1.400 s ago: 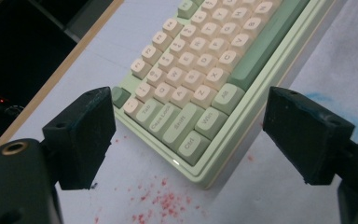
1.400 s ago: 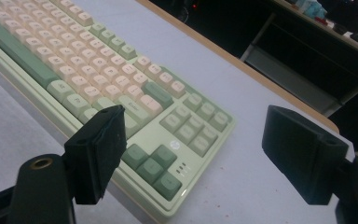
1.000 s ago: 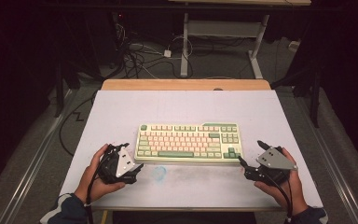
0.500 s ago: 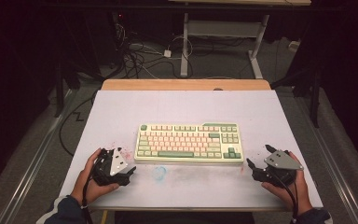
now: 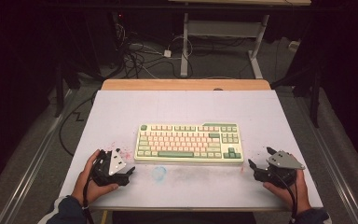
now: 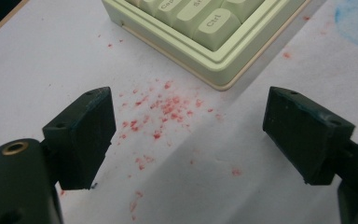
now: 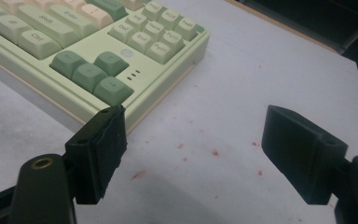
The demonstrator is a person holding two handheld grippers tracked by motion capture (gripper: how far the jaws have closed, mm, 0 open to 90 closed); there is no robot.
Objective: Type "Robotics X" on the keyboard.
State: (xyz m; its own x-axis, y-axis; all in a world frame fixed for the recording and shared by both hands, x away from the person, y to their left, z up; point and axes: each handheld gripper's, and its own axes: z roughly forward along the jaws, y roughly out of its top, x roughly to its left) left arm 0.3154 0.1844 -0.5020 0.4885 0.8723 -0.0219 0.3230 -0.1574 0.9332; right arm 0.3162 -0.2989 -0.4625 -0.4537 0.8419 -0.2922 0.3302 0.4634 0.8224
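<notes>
**Both pairs of jaws wide apart and empty, either side of the keyboard**

The jaws of the left gripper [image 6: 186, 135] stand wide apart with nothing between them but bare table; they touch nothing. The right gripper [image 7: 193, 149] is spread just as wide and also holds nothing.

The keyboard [image 5: 189, 142] lies flat near the middle of the white table [image 5: 182, 107], its long side facing the person. The left gripper [image 5: 121, 170] sits near the keyboard's front left corner [image 6: 223, 77], apart from it. The right gripper [image 5: 261, 163] sits near the front right corner, one jaw close beside the keyboard's edge by the green arrow keys [image 7: 91, 72].

Red specks [image 6: 165, 109] dot the table between the left jaws, and a faint blue smudge [image 5: 159, 173] marks the surface in front of the keyboard. Nothing lies between either gripper and the keyboard.
</notes>
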